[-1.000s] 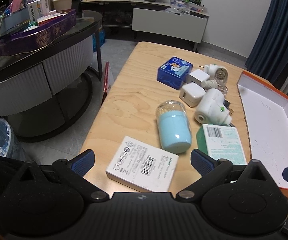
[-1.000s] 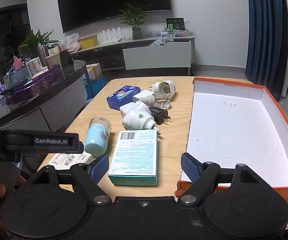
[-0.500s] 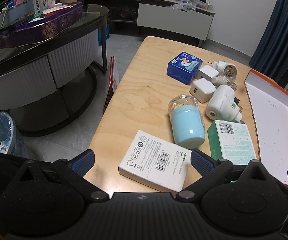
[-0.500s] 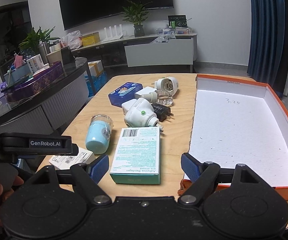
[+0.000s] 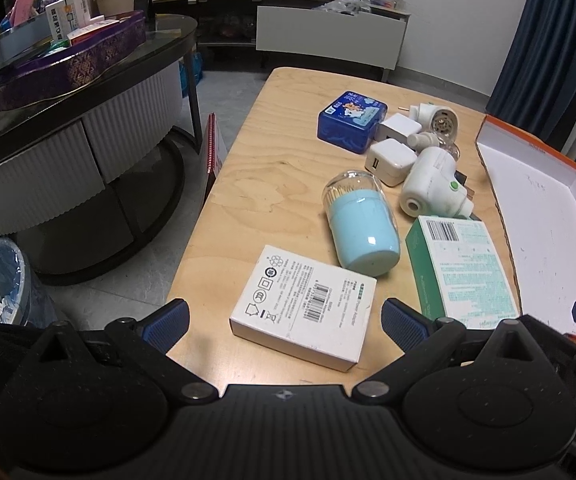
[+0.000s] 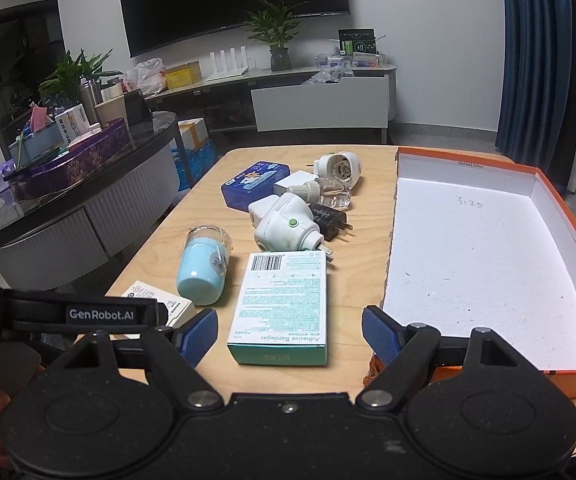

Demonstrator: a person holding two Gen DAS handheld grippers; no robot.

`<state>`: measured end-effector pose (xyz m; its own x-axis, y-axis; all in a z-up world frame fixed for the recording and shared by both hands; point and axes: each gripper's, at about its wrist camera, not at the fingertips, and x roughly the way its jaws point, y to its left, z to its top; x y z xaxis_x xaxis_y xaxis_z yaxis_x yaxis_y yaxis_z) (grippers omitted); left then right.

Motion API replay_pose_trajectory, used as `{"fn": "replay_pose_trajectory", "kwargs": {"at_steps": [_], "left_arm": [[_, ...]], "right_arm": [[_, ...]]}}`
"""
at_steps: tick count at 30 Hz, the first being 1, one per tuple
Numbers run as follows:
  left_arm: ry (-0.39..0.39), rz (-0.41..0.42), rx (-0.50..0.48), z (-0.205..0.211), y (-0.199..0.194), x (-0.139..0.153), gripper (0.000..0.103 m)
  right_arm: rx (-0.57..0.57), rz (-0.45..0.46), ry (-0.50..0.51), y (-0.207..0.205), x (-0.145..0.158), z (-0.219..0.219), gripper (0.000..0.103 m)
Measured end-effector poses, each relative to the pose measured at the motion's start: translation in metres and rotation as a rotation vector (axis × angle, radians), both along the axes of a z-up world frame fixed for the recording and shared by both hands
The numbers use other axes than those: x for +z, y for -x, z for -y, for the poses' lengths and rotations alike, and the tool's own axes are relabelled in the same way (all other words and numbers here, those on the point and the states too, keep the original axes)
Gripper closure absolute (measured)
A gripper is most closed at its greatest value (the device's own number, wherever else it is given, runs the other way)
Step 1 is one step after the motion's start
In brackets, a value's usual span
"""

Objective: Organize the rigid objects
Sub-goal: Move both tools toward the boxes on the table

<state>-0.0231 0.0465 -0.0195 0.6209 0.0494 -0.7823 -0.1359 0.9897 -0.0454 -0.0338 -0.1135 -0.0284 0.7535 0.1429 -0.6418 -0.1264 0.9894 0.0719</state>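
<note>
Two grippers, both with jaws spread wide and nothing between them. The left gripper hangs low over the near table edge, its fingers straddling a white power-adapter box that lies flat, label up. The right gripper sits likewise over the green adhesive-bandage box, also flat, one finger on each long side but apart from it.

Outward from there: a blue toothpick jar lies on its side, just beyond the white box. Farther back a cluster of white plug-in units, a black charger and a blue tin crowd together, some touching.

On the right side the orange-rimmed tray stands empty, white floor bare.

Judgement: sorting has not begun; this is the approach-to-grasp step, one box per gripper. Next move calls for lowering each pair of fingers past the box's side walls, closing squarely on the short width, then lifting across to the tray. The bandage box is the nearer to the tray wall.
</note>
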Motion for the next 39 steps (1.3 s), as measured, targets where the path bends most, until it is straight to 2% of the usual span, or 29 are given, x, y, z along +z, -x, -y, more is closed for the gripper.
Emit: {"fn": "replay_pose_trajectory", "kwargs": {"at_steps": [39], "left_arm": [[0.002, -0.016, -0.030, -0.0018, 0.0034, -0.0106, 0.000]], "right_arm": [[-0.002, -0.023, 0.008, -0.0014, -0.0037, -0.0049, 0.010]]}}
